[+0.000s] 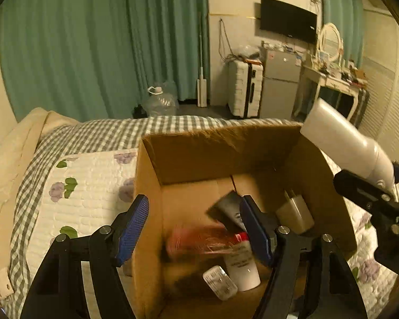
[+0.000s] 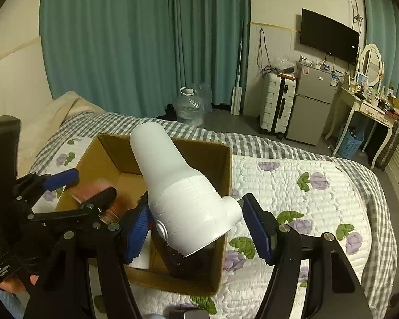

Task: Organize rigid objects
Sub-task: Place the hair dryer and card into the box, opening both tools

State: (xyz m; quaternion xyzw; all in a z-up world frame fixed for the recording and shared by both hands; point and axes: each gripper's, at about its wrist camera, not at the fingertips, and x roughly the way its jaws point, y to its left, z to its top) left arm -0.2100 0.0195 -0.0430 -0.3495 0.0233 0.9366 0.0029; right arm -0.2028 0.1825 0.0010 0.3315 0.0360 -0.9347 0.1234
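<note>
Cardboard box (image 2: 223,175) on the quilt (image 2: 300,186) lies beneath our right gripper (image 2: 192,228), jaws clamped on the tilted white bottle (image 2: 183,194), which could slip or strike the rim, while our left gripper (image 1: 196,228) hangs open over the contents.

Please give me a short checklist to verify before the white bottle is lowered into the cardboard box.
1. Right gripper grips the white bottle: ok, held near its cap end.
2. Bottle above the cardboard box opening: ok, tilted.
3. Left gripper out of the way: not ok, it is open at the box's opening.
4. Box contents settled: not ok, the red item is blurred.
5. Free floor space among the charger, tube and small white bottle: cannot tell.
</note>
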